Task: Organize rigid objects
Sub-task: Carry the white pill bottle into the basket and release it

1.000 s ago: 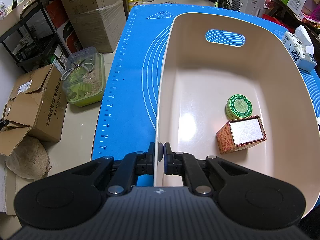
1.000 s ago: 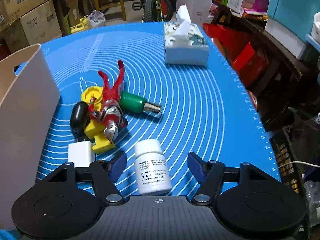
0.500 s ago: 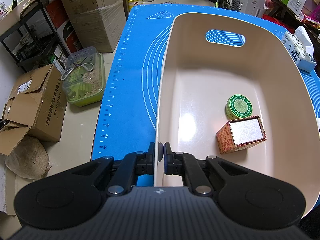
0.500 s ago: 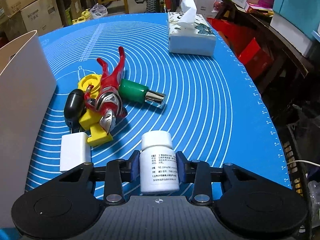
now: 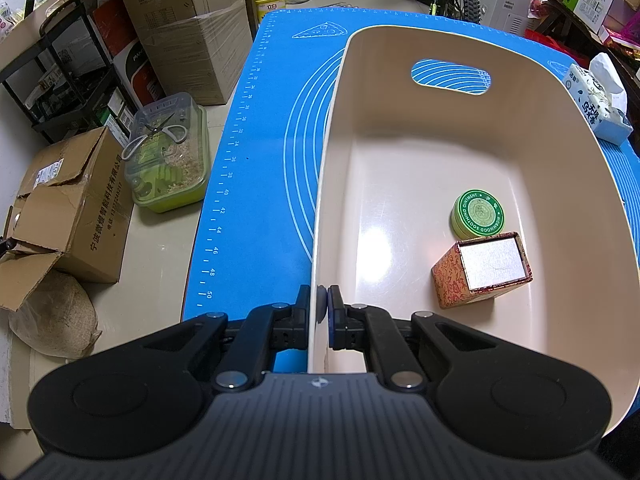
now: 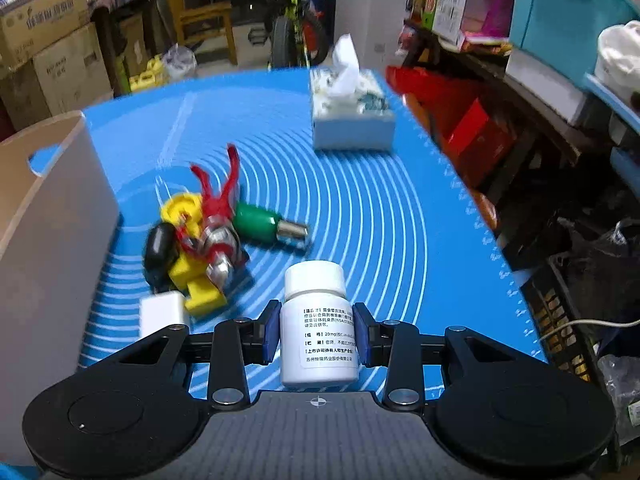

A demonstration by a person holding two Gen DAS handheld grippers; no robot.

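Note:
A cream plastic bin rests on the blue mat. My left gripper is shut on the bin's near left rim. Inside lie a round green ointment tin and a red patterned box. In the right wrist view my right gripper is shut on a white pill bottle, held upright above the mat. Left of it lies a pile: a red and silver toy figure, yellow pieces, a black object, a green bottle and a white block.
A tissue box stands at the mat's far side. The bin's wall rises at the left of the right wrist view. Cardboard boxes and a green-lidded container sit on the floor left of the table. Shelves and clutter crowd the right.
My right gripper closed on the white pill bottle and lifted it off the mat, tilting the view upward. The left gripper and the bin stayed still.

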